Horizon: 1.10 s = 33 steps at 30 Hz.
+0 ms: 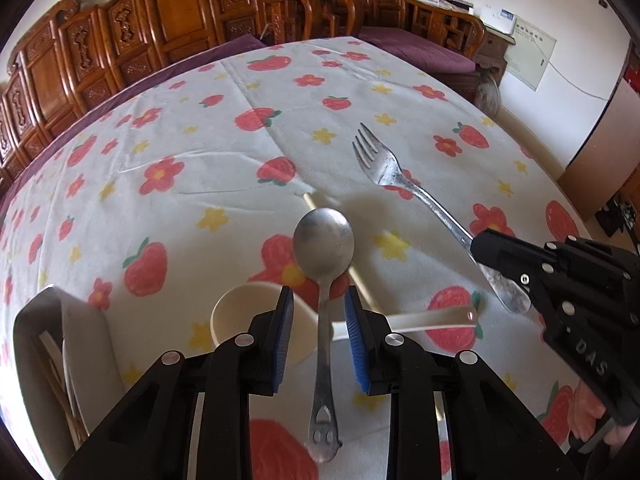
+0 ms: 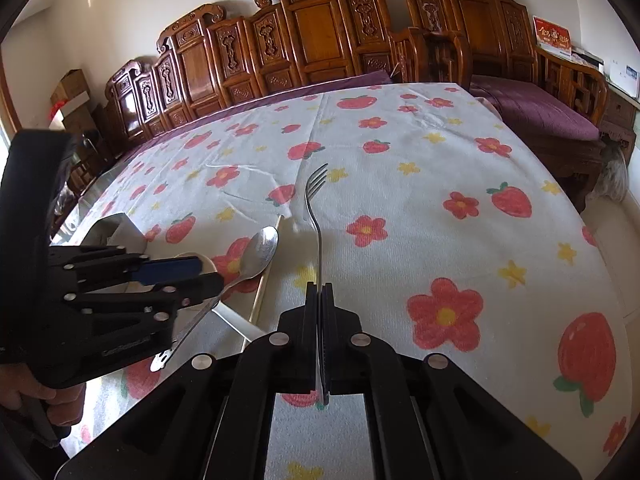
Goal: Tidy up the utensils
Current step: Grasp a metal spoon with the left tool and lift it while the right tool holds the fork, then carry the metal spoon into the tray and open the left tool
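My left gripper (image 1: pixel 319 320) is open, its blue pads on either side of a metal spoon (image 1: pixel 324 252) whose handle runs between them without touching; the spoon also shows in the right wrist view (image 2: pixel 260 254). My right gripper (image 2: pixel 320 320) is shut on a metal fork (image 2: pixel 316 200) and holds it by the handle, tines pointing away; the fork also shows in the left wrist view (image 1: pixel 384 168). A cream ceramic spoon (image 1: pixel 248 312) and a wooden chopstick (image 1: pixel 360 284) lie on the tablecloth under the metal spoon.
A grey utensil holder (image 1: pixel 36 360) with chopsticks in it stands at the left, also seen in the right wrist view (image 2: pixel 112 228). The table wears a strawberry-and-flower cloth (image 1: pixel 200 140). Carved wooden chairs (image 2: pixel 312 28) line the far edge.
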Available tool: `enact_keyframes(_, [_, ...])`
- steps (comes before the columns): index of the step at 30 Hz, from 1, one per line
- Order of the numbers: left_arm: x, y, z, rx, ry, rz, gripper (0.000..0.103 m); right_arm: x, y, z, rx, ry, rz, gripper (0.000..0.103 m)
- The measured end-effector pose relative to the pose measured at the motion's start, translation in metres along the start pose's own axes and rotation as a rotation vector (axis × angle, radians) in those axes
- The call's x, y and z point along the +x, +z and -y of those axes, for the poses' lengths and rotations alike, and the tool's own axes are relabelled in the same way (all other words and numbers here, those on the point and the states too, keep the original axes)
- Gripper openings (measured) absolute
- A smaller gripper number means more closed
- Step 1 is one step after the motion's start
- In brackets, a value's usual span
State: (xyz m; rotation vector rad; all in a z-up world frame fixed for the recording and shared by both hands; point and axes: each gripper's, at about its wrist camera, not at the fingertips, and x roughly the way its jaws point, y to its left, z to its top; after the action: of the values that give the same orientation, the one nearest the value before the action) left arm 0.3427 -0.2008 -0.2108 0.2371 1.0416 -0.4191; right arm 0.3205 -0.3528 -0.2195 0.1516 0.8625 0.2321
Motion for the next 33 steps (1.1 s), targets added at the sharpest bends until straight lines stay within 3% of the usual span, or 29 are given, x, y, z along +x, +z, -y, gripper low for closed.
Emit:
enact_keyframes(3, [0.012,0.005,0.005,0.021,0.017,-0.055,0.018,0.001,0.001,0.001,0.007,0.007,-0.001,0.003])
enact_keyframes(10, [0.025,0.009,0.011,0.080,0.032,-0.140,0.016,0.000,0.003,0.003,0.024,0.016,0.003,0.003])
enact_keyframes(17, [0.026,0.009,0.013,0.111,0.068,-0.161,0.005,0.000,0.003,0.003,0.020,0.017,0.004,0.003])
enact_keyframes(33, [-0.038,0.005,-0.007,0.039,0.076,-0.001,0.005,-0.009,0.006,-0.021,-0.030,0.044,0.026,0.003])
